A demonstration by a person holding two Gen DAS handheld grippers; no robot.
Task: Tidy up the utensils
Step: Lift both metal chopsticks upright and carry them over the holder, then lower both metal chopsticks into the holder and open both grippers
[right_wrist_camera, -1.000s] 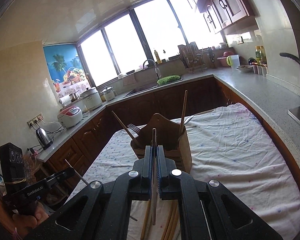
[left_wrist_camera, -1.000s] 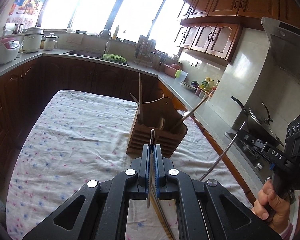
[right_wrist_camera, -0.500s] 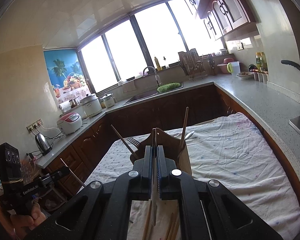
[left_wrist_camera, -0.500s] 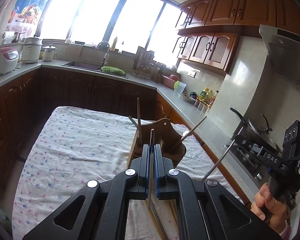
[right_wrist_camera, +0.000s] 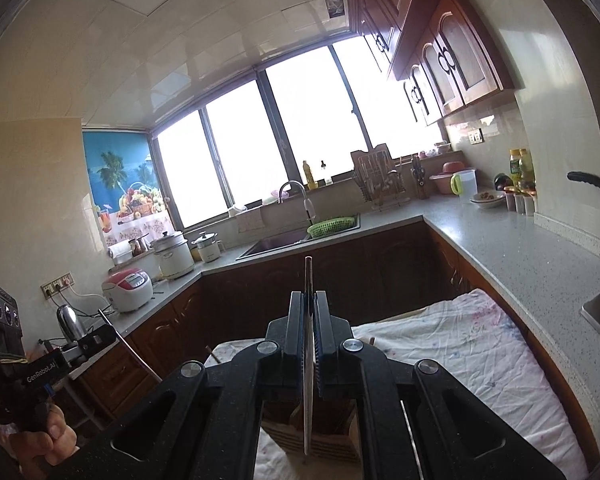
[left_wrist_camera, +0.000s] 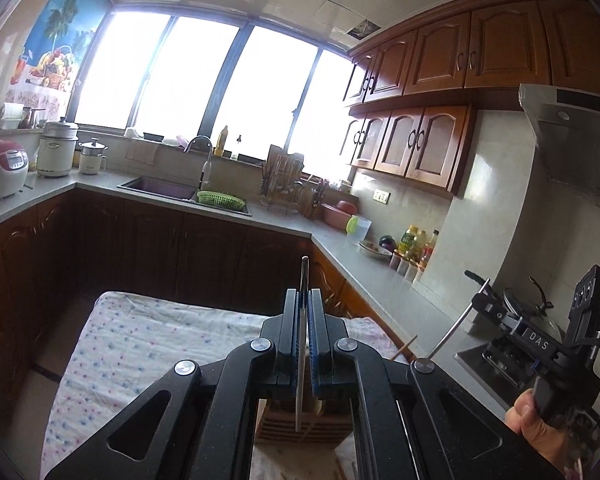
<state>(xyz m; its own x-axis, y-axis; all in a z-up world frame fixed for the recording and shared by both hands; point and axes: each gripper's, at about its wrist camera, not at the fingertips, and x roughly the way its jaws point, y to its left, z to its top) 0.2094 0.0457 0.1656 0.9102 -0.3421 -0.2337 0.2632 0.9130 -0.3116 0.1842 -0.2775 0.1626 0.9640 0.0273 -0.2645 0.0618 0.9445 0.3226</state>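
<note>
Left wrist view: the left hand-held gripper point(left_wrist_camera: 304, 312) has its jaws pressed together on a thin metal utensil point(left_wrist_camera: 301, 344), which stands upright between them, its top poking above the fingertips and its lower end hanging over the wooden utensil holder point(left_wrist_camera: 300, 426) just below. In the right wrist view the right hand-held gripper point(right_wrist_camera: 309, 316) is likewise pinching a slim utensil point(right_wrist_camera: 308, 360) — what kind, I cannot tell, since only the edge shows — and it too hangs over the same slatted wooden holder point(right_wrist_camera: 312, 436). The holder sits on the table point(left_wrist_camera: 148, 344), covered with a flowered cloth.

As for progress, my judgement is mid-task: a stick end point(left_wrist_camera: 404, 349) peeks out beside the left gripper, apparently from the holder, so some pieces seem already stowed. Both held pieces are not yet in — they need lowering into a slot and releasing. A few stick-like ends point(left_wrist_camera: 342, 472) show on the cloth at the bottom edge, probably still to be gathered.
</note>
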